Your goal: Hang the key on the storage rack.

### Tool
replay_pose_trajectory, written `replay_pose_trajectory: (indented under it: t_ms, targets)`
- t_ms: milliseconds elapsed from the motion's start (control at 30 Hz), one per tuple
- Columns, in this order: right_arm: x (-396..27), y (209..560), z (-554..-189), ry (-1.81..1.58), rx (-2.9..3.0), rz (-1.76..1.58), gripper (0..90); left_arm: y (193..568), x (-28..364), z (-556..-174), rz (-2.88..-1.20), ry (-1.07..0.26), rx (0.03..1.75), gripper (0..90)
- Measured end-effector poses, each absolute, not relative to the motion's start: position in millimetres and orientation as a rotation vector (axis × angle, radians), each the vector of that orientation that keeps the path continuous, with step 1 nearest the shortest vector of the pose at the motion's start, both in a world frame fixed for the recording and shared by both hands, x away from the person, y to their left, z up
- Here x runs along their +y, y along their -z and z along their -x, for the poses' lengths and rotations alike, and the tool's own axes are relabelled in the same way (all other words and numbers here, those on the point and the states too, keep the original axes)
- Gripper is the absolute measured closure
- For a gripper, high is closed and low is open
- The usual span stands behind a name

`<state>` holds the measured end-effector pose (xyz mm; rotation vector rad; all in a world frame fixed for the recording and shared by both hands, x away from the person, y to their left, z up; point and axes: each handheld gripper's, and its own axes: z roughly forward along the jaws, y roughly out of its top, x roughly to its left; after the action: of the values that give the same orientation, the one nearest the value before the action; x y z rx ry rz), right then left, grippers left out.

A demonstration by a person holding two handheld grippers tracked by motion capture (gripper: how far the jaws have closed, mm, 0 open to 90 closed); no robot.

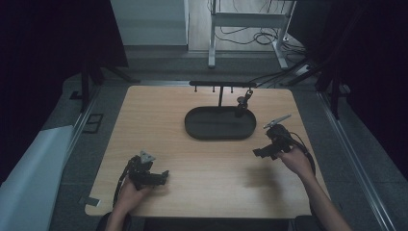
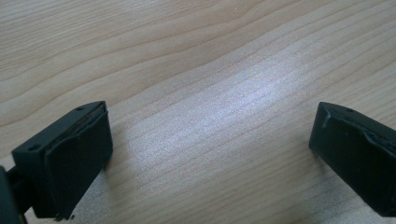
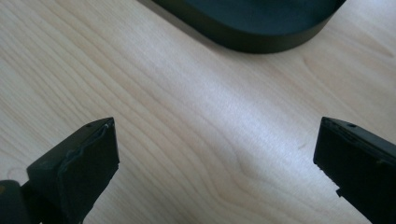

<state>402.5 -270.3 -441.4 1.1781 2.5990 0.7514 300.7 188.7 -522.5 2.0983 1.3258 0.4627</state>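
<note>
One dark oval tray (image 1: 220, 132) with a hook stand sits toward the desk's (image 1: 159, 120) far edge, looking rigid, light and smooth; take it by the rim. Right gripper (image 1: 262, 152), jaws spread, hovers nearest; left gripper (image 1: 162, 177), also spread, rests near the front edge.

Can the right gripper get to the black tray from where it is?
Probably yes. The right gripper is open and near the black tray, with bare wooden table between them, so nothing seems to block the way.
</note>
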Motion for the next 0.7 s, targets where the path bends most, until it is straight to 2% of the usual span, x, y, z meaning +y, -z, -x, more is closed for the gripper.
replay_pose_trajectory:
  t_ms: [700]
  targets:
    - [-294.3, 487.3, -357.5, -0.845, 2.545, -1.263, 0.6, 522.7, 188.7, -300.8, -2.096, -0.463, 1.326, 0.0]
